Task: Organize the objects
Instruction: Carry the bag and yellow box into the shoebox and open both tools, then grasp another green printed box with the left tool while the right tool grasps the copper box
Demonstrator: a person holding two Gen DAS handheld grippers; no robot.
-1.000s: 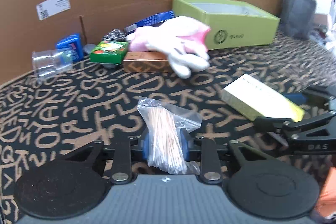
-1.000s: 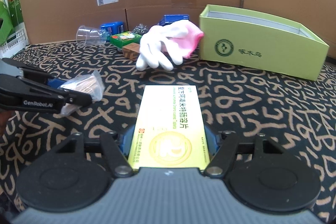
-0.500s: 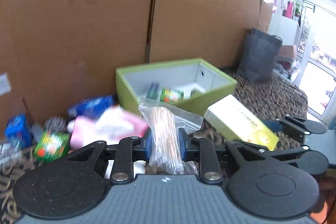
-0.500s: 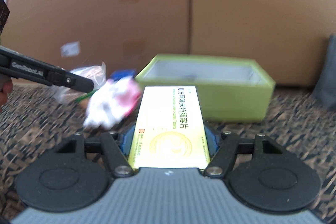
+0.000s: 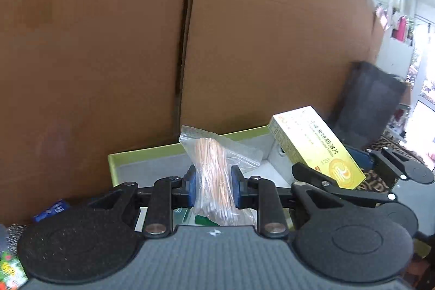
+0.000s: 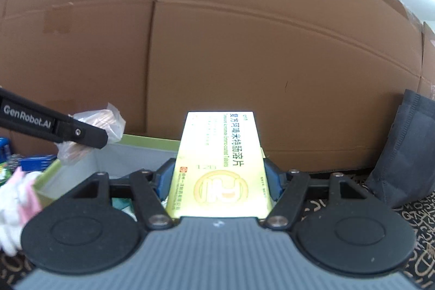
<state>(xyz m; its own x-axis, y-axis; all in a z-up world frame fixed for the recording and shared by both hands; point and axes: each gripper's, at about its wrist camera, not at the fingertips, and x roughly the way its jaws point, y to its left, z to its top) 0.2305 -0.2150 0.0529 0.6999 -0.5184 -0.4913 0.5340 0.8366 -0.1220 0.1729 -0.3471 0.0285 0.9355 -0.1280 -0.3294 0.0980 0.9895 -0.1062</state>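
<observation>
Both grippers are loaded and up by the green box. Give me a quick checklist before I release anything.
1. Left gripper clamped on the bag of sticks: ok.
2. Right gripper clamped on the yellow carton: ok.
3. Bag over the green box opening: ok, grey interior shows behind and below it.
4. Carton fully over the opening: cannot tell, the gripper body hides what lies under it.
5. Free space on the box floor: cannot tell, only slivers of contents show.
6. Grippers apart from each other: ok, but close.
</observation>
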